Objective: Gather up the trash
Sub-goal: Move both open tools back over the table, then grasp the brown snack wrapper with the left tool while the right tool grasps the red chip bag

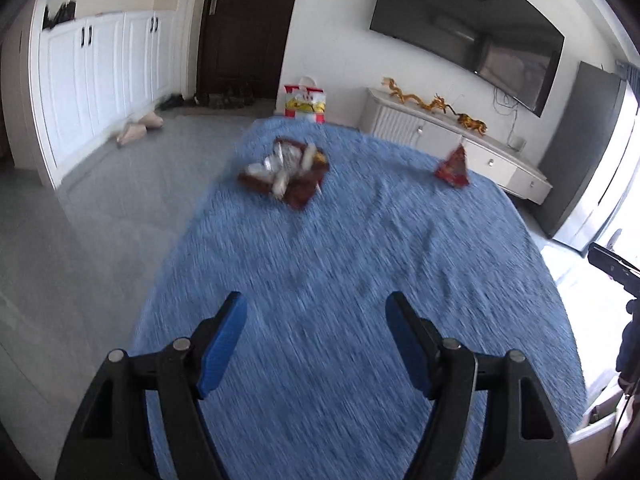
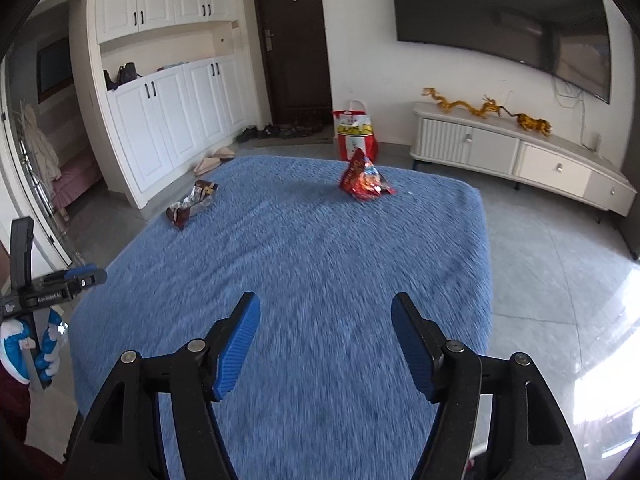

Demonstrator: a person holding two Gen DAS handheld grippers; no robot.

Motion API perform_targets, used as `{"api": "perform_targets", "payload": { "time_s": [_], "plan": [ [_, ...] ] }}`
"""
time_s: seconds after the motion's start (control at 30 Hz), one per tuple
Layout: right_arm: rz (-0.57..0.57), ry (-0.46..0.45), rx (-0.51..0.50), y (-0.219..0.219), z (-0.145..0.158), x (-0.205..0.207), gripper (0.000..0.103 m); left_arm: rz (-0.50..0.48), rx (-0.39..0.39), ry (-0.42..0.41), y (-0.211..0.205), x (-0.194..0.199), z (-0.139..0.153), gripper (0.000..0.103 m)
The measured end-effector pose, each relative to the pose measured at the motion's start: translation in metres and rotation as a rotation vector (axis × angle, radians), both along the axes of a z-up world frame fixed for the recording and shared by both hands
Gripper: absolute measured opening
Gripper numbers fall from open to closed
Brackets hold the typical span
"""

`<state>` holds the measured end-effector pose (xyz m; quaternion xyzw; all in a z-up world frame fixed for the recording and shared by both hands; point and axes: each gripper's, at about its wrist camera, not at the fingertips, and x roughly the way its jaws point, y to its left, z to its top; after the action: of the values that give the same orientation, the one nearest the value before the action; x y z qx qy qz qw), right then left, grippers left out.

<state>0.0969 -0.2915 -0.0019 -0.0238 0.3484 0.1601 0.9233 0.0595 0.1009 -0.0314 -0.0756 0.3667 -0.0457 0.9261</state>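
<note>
Two pieces of trash lie on a blue shaggy rug (image 1: 340, 240) (image 2: 320, 240). A crumpled brown and silver wrapper (image 1: 285, 170) (image 2: 193, 200) rests near the rug's far left side. A red snack bag (image 1: 453, 165) (image 2: 365, 178) stands crumpled toward the far right. My left gripper (image 1: 316, 312) hovers open over the near part of the rug, well short of the wrapper, nothing between its blue pads. My right gripper (image 2: 326, 314) is likewise open and empty, far from the red bag. The left gripper also shows at the left edge of the right wrist view, held by a gloved hand (image 2: 24, 344).
A red and white shopping bag (image 1: 306, 101) (image 2: 355, 134) stands on the floor beyond the rug. A white TV cabinet (image 2: 520, 152) with golden dragon figures lines the right wall under a TV. White cupboards (image 2: 172, 120), a dark door, slippers and shoes lie at the left and back.
</note>
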Motion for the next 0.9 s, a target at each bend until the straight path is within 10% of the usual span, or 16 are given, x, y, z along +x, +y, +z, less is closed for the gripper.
{"api": "perform_targets", "payload": {
  "time_s": [0.47, 0.9],
  "plan": [
    [0.020, -0.012, -0.043, 0.037, -0.026, 0.169, 0.080, -0.004, 0.051, 0.044, 0.031, 0.180, -0.022, 0.074],
    [-0.123, 0.017, 0.039, 0.023, -0.069, 0.288, 0.084, -0.057, -0.034, 0.112, 0.020, 0.231, -0.059, 0.074]
  ]
}}
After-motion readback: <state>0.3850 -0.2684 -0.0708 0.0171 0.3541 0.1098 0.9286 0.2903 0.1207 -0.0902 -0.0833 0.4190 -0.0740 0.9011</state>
